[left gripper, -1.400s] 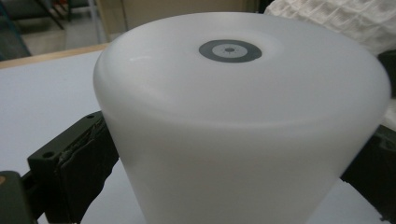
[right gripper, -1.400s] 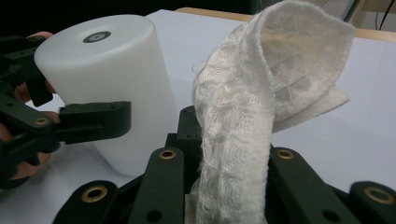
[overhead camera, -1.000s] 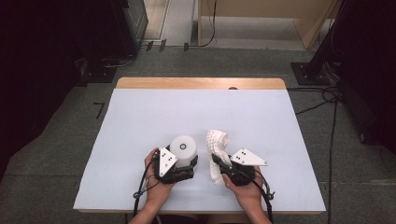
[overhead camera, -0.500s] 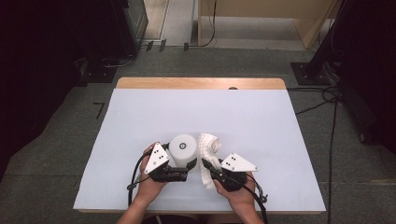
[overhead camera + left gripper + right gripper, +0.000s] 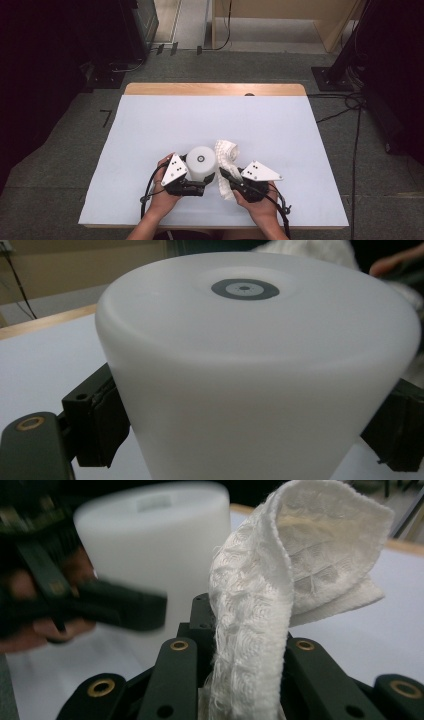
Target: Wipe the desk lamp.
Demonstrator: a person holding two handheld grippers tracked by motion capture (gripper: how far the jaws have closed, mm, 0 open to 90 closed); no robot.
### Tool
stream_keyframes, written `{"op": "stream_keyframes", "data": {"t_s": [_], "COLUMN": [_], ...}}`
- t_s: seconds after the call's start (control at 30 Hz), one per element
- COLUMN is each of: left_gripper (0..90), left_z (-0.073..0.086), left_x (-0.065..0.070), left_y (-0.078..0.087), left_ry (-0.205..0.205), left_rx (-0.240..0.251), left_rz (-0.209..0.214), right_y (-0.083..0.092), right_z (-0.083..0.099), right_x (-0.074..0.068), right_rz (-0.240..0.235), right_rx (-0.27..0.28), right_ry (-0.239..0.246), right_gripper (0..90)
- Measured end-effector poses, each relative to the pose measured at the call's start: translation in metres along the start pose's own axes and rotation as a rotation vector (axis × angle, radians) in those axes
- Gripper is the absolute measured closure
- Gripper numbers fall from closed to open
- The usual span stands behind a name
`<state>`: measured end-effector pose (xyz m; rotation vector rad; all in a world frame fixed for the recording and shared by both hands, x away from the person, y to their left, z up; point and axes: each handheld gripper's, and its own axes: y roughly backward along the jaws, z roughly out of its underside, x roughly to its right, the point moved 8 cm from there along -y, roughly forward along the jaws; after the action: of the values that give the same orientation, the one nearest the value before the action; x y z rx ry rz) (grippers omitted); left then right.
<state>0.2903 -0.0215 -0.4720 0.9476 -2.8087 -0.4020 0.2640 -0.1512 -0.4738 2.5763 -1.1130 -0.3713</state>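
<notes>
A frosted white cylinder (image 5: pixel 201 162) with a small grey ring on its top stands near the front of the white table (image 5: pixel 200 115). My left gripper (image 5: pixel 200 184) is shut on it; in the left gripper view the cylinder (image 5: pixel 250 365) sits between the two black jaws of the left gripper (image 5: pixel 250 445), pads against its sides. My right gripper (image 5: pixel 227 179) is shut on a white woven cloth (image 5: pixel 227 152), which rises from its jaws right beside the cylinder. In the right gripper view the cloth (image 5: pixel 265 605) folds over above the right gripper (image 5: pixel 240 655), with the cylinder (image 5: pixel 150 540) behind it.
The table's wooden far edge (image 5: pixel 215 89) shows beyond the white cover. Dark equipment (image 5: pixel 75 45) stands on the floor at the left, and cables (image 5: pixel 350 105) trail at the right. The person's hands (image 5: pixel 162 200) reach in over the near edge.
My right gripper has shifted a little to the left with the cloth, bringing it closer to the cylinder. The left gripper and cylinder have stayed in place.
</notes>
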Motion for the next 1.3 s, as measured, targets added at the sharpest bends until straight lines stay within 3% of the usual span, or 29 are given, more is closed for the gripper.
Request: {"op": "stream_keyframes", "data": {"t_s": [0.07, 0.13, 0.37, 0.43, 0.57, 0.7, 0.83, 1.07, 1.2, 1.3], "left_gripper": [8.9, 8.9, 8.8, 8.8, 8.8, 8.8, 8.7, 8.7, 8.6, 8.3], "left_z": [-0.001, 0.001, 0.012, 0.011, 0.005, 0.006, 0.017, 0.030, 0.031, 0.031], "left_x": [-0.002, -0.001, 0.009, 0.008, 0.005, 0.001, -0.003, -0.006, -0.006, -0.007], "left_y": [0.001, 0.000, -0.010, -0.011, -0.005, -0.005, -0.010, -0.016, -0.015, -0.012], "left_ry": [0.005, 0.002, -0.022, -0.023, 0.001, -0.021, -0.067, -0.085, -0.066, -0.022], "left_rx": [0.004, -0.001, -0.048, -0.045, -0.006, -0.002, -0.046, -0.086, -0.086, -0.082], "left_rz": [0.001, 0.008, 0.021, 0.019, 0.032, 0.024, 0.009, 0.001, -0.005, -0.045], "right_y": [-0.006, -0.007, 0.015, 0.015, 0.004, -0.004, 0.001, 0.001, 0.001, 0.002], "right_z": [0.009, 0.009, -0.019, -0.018, -0.001, 0.008, 0.005, 0.008, 0.010, 0.009], "right_x": [0.000, 0.001, -0.001, -0.002, 0.002, 0.005, 0.012, 0.019, 0.020, 0.022], "right_rz": [-0.010, -0.010, 0.023, 0.041, 0.031, 0.029, 0.042, 0.058, 0.061, 0.066], "right_rx": [-0.033, -0.033, 0.080, 0.075, 0.013, -0.030, -0.015, -0.019, -0.024, -0.019], "right_ry": [-0.003, -0.011, 0.015, 0.041, 0.008, -0.001, -0.019, -0.031, -0.032, -0.033], "right_gripper": [75.5, 75.6, 75.5, 75.6, 75.6, 75.5, 75.5, 75.6, 75.5, 75.5]}}
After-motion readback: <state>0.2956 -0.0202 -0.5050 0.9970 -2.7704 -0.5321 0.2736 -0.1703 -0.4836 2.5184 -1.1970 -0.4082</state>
